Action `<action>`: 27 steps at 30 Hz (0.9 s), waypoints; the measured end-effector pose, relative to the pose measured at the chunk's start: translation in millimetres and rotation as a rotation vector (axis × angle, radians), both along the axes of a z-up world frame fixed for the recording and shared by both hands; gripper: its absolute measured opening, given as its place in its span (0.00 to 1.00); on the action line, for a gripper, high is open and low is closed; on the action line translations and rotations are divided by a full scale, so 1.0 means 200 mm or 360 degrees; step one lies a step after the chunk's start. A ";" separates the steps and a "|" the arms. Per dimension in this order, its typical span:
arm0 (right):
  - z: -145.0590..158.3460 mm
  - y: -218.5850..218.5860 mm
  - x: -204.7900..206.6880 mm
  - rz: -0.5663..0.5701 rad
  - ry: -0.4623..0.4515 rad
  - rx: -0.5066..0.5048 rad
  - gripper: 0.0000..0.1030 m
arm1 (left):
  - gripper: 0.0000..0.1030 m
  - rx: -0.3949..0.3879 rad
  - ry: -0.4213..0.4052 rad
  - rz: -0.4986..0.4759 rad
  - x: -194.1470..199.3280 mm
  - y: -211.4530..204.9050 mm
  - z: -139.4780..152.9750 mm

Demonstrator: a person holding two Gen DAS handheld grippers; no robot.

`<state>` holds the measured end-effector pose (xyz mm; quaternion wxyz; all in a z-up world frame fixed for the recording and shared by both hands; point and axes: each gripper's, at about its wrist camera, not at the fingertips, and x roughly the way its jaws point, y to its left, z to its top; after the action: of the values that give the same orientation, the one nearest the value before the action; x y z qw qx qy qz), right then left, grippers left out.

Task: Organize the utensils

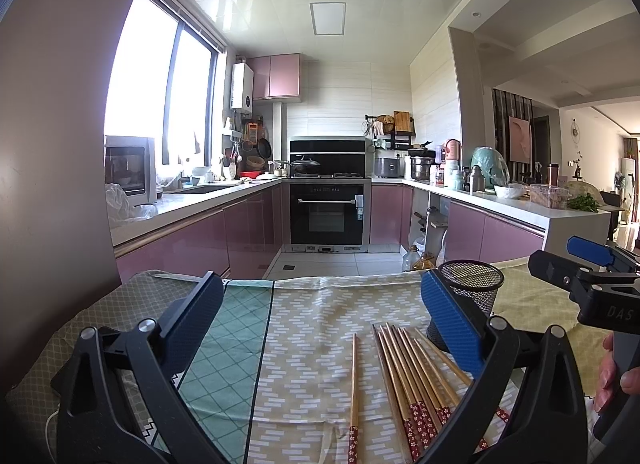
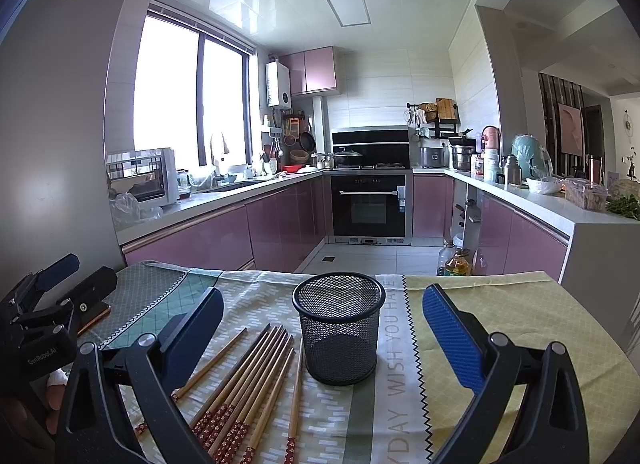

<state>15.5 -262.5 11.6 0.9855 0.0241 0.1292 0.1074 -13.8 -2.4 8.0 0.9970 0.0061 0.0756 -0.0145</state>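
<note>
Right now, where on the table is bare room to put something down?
Free cloth lies right of the mesh cup, toward the table's right edge, and on the green cloth left of the chopsticks. It is crowded where the chopsticks lie beside the cup.

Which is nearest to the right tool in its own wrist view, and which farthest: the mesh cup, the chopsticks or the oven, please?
From the right tool:
1. Mesh cup, upright on the tablecloth between the open fingers.
2. Chopsticks, flat on the cloth, left of the cup; nearly as close, hard to separate.
3. Oven, far across the kitchen floor.
</note>
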 end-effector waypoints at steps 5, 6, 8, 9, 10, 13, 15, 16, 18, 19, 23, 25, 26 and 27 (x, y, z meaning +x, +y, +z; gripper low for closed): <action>0.00 0.00 0.00 0.0000 -0.0001 0.0006 0.94 | 0.95 -0.0001 0.0000 -0.0001 0.00 0.00 0.00; 0.00 0.00 0.00 0.0000 -0.0001 0.0003 0.94 | 0.95 0.0001 0.0000 0.0000 0.00 0.00 0.00; 0.00 0.00 0.00 0.0002 -0.0002 0.0003 0.94 | 0.95 0.0000 -0.0001 0.0000 0.00 0.00 0.00; 0.00 0.00 0.00 -0.0001 -0.0002 0.0001 0.94 | 0.95 0.0000 0.0000 -0.0001 0.00 0.00 0.00; 0.00 0.00 0.00 0.0000 -0.0003 0.0002 0.94 | 0.95 0.0001 0.0001 0.0000 0.00 0.00 0.00; 0.00 0.00 0.00 -0.0001 -0.0002 0.0003 0.94 | 0.95 0.0002 0.0002 0.0000 0.00 0.00 0.00; 0.00 0.00 0.00 0.0001 -0.0001 0.0006 0.94 | 0.95 0.0003 0.0003 0.0001 0.00 0.00 0.00; 0.00 0.00 0.00 0.0001 -0.0002 0.0004 0.94 | 0.95 0.0004 0.0004 0.0000 0.00 0.00 -0.01; 0.00 0.00 0.00 -0.0001 0.0002 0.0005 0.94 | 0.95 0.0005 0.0004 0.0002 0.00 0.00 -0.01; 0.00 0.00 0.00 0.0000 0.0003 0.0007 0.94 | 0.95 0.0003 0.0006 -0.0003 0.00 0.00 -0.01; 0.00 0.00 0.00 0.0000 0.0001 0.0006 0.94 | 0.95 0.0006 0.0010 -0.0003 0.01 0.00 -0.02; 0.00 0.01 0.01 -0.0002 0.0003 0.0005 0.94 | 0.95 0.0007 0.0009 -0.0001 0.01 0.00 -0.03; 0.00 0.00 0.00 0.0000 0.0003 0.0007 0.94 | 0.95 0.0006 0.0012 -0.0004 0.01 0.00 -0.03; 0.00 0.00 0.00 0.0000 0.0002 0.0007 0.94 | 0.95 0.0006 0.0015 -0.0007 0.01 0.00 -0.03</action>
<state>16.1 -261.7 11.3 0.9853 0.0263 0.1297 0.1078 -11.6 -2.8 2.4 0.9966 0.0080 0.0803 -0.0166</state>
